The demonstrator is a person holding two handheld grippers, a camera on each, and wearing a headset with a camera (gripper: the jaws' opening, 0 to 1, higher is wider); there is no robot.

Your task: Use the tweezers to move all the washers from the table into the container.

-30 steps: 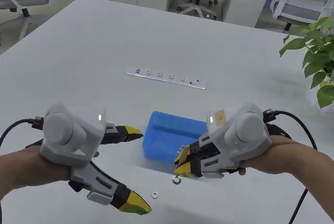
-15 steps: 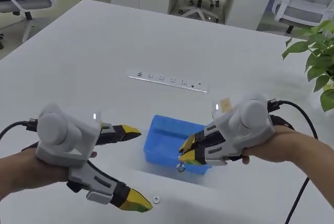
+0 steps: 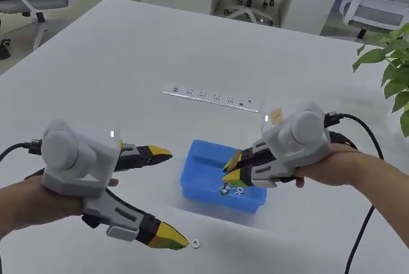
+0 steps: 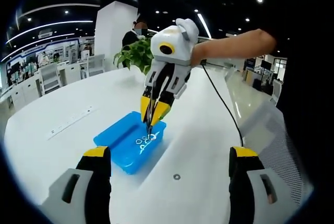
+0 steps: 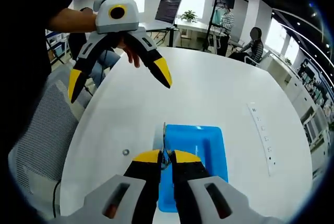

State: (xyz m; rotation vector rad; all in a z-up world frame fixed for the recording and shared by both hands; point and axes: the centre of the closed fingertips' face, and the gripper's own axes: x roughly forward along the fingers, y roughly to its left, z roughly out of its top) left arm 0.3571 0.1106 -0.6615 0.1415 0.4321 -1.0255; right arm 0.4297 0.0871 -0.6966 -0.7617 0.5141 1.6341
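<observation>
Where the right gripper [image 3: 232, 173] hangs over the blue container [image 3: 192, 173], its jaws are pinched together on the tweezers [image 4: 149, 122]. Left gripper view gives the tool plainly: a thin dark line pointing down into the container. Head view leaves it hard to pick out under the yellow tips. Washers [image 4: 144, 140] sit clustered inside, below the tweezer tips. One stray washer [image 3: 195, 243] lies on the table [image 3: 128, 50], just beside the lower tip of the left gripper [image 3: 167, 198]. Its jaws are spread wide and hold nothing. Right gripper view places that stray washer apart from the container's wall. Head view adds a power strip [image 3: 211, 98] farther back.
</observation>
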